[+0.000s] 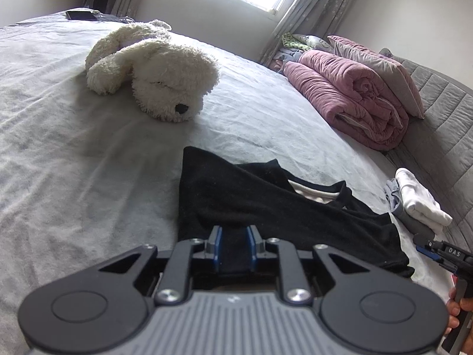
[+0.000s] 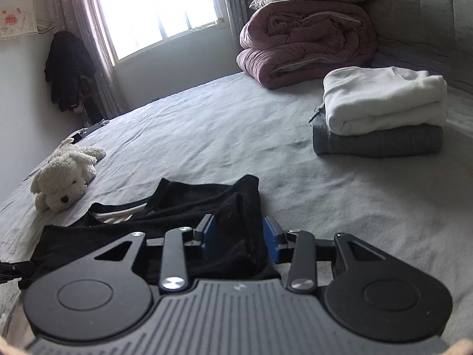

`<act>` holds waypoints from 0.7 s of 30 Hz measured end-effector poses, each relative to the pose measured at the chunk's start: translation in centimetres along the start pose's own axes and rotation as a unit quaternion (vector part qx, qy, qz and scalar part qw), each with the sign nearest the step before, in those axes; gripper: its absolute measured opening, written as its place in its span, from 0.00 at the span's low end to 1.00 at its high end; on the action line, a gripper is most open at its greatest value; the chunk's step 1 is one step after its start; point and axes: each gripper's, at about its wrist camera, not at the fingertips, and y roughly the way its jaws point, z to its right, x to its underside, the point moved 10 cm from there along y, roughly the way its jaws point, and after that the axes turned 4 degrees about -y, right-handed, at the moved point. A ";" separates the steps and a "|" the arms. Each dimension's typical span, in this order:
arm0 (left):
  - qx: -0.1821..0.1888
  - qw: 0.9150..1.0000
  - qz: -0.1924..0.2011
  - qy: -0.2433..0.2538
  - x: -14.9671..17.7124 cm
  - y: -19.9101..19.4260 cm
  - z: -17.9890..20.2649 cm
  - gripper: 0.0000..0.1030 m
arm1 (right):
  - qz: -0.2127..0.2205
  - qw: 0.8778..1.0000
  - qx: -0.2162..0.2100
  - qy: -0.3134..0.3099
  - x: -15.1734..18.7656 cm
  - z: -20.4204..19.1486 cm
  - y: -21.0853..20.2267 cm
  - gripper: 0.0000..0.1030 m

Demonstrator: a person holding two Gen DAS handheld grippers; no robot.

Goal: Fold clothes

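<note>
partly folded black garment, rumpled — white lining showing

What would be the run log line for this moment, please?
left gripper: open over black garment | right gripper: open around garment edge | folded stack: on bed

black garment, white plush dog, mauve quilt

Black garment near edge hidden under left gripper body; gripping hand cut by frame edge
</note>
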 end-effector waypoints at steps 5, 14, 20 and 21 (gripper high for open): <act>-0.003 1.000 0.000 0.003 0.2 0.2 0.0 0.17 | -0.007 0.999 0.005 -0.036 -0.9 -0.7 2.4 0.40; -0.012 1.000 -0.010 0.015 1.0 1.1 -0.3 0.17 | -0.016 0.994 0.036 -0.101 -0.6 -1.2 5.2 0.06; -0.013 1.000 -0.010 0.020 1.1 1.2 -0.3 0.17 | 0.019 0.991 0.067 -0.112 -1.0 -0.5 4.6 0.01; -0.013 1.000 -0.010 0.022 1.2 1.3 -0.3 0.17 | 0.014 0.991 0.070 -0.114 -0.9 -0.4 4.9 0.01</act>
